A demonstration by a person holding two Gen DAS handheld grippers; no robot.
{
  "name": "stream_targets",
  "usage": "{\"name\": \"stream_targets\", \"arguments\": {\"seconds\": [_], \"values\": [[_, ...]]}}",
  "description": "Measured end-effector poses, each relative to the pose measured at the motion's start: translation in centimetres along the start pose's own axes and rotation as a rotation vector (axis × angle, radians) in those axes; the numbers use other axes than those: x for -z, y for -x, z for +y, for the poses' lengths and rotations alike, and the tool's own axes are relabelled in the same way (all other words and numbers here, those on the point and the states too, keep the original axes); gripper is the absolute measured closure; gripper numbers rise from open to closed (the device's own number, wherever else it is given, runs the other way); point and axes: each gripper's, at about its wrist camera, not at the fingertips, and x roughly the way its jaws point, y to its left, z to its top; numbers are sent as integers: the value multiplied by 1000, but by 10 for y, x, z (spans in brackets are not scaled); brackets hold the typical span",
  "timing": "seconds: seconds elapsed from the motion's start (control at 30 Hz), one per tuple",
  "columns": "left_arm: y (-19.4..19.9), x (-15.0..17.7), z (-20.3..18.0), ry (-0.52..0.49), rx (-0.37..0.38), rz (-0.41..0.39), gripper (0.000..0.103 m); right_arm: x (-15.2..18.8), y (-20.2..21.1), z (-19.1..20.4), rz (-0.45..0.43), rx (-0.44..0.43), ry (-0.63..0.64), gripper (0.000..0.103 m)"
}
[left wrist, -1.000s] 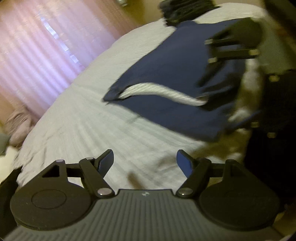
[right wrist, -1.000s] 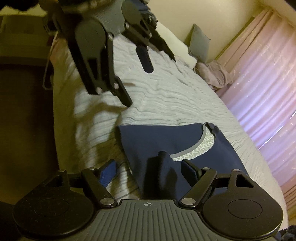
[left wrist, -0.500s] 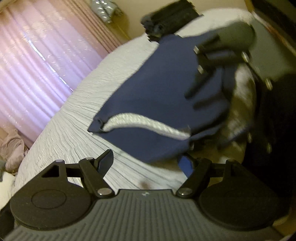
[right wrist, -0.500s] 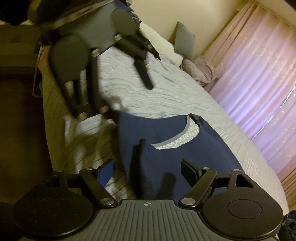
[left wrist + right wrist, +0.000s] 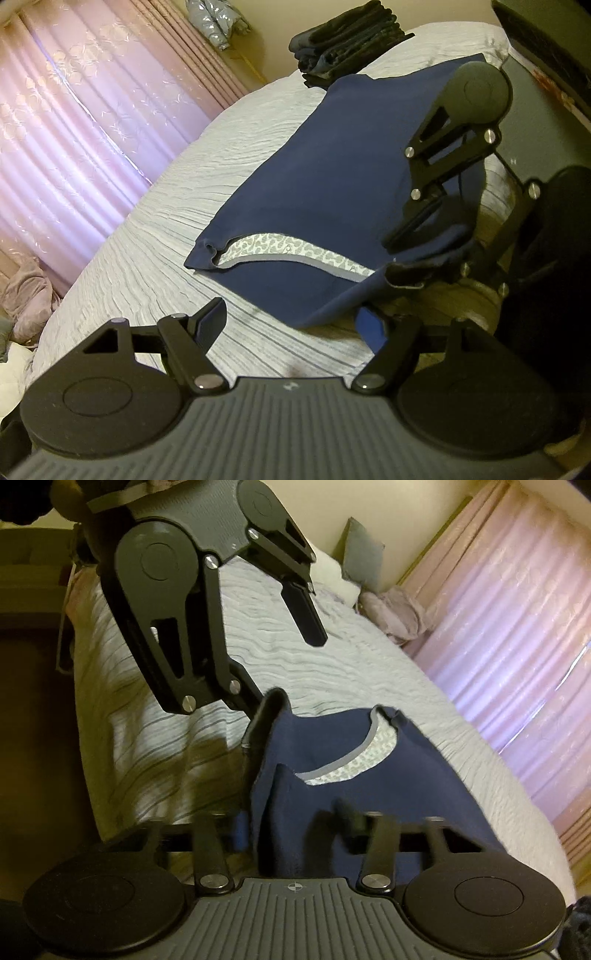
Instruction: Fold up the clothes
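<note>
- Navy blue folded garment with a grey-and-white patterned neckband lies flat on the white ribbed bedspread, near the bed's side edge, neckline toward the pillows.
- Right gripper: jaws partly closed around a bunched fold at the garment's near edge; one blue pad sits just beside the cloth, the other is pressed into it. Motion blur on the fingers, so I cannot tell whether the pinch is complete.
- Left gripper: fingers spread wide, nothing between them. Its right fingertip is at the garment's shoulder corner, under the lifted edge; the left fingertip is over bare bedspread.
- From the right wrist view, the left gripper comes in from above, lower finger touching the garment corner, upper finger well clear.
- Stack of dark folded clothes sits at the far end of the bed, just beyond the garment's hem.
- Pink pleated curtains run along the far side of the bed.
</note>
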Motion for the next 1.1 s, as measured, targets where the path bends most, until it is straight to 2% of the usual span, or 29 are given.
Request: {"name": "stream_targets", "arguments": {"seconds": [0.03, 0.07, 0.13, 0.27, 0.3, 0.4, 0.57, 0.7, 0.73, 0.8, 0.83, 0.87, 0.9, 1.0, 1.1], "values": [[2, 1, 1, 3, -1, 1, 30, -1, 1, -2, 2, -10, -20, 79], [3, 1, 2, 4, -2, 1, 29, -2, 4, -7, 1, -22, -58, 91], [4, 3, 5, 2, -6, 1, 28, -2, 11, -21, -8, -53, -159, 96], [-3, 1, 11, -12, -19, 0, 24, 2, 29, -62, -47, -124, -403, 98], [-9, -2, 13, -22, -24, 2, 24, 2, 35, -70, -64, -120, -433, 98], [-30, -12, 17, -69, -39, 3, 24, 2, 55, -90, -111, -97, -482, 98], [-74, -33, 30, -166, -58, -5, 24, 9, 72, -103, -127, -88, -521, 99], [-102, -45, 33, -339, -48, -17, 27, 13, 77, -106, -131, -97, -535, 99], [-108, -47, 33, -393, -35, -12, 31, 13, 77, -105, -133, -99, -529, 99], [-117, -48, 33, -478, 6, 13, 62, 14, 71, -106, -138, -106, -530, 99], [-121, -49, 32, -504, 25, 33, 71, 15, 68, -107, -143, -112, -536, 99], [-123, -51, 32, -518, 35, 47, 85, 16, 66, -108, -147, -118, -542, 99], [-123, -54, 31, -522, 37, 50, 91, 17, 65, -110, -153, -119, -550, 99], [-120, -76, 31, -511, 14, 37, 96, 26, 72, -117, -183, -112, -597, 99], [-116, -114, 28, -540, -25, -15, 97, 37, 89, -127, -228, -78, -660, 99]]}}
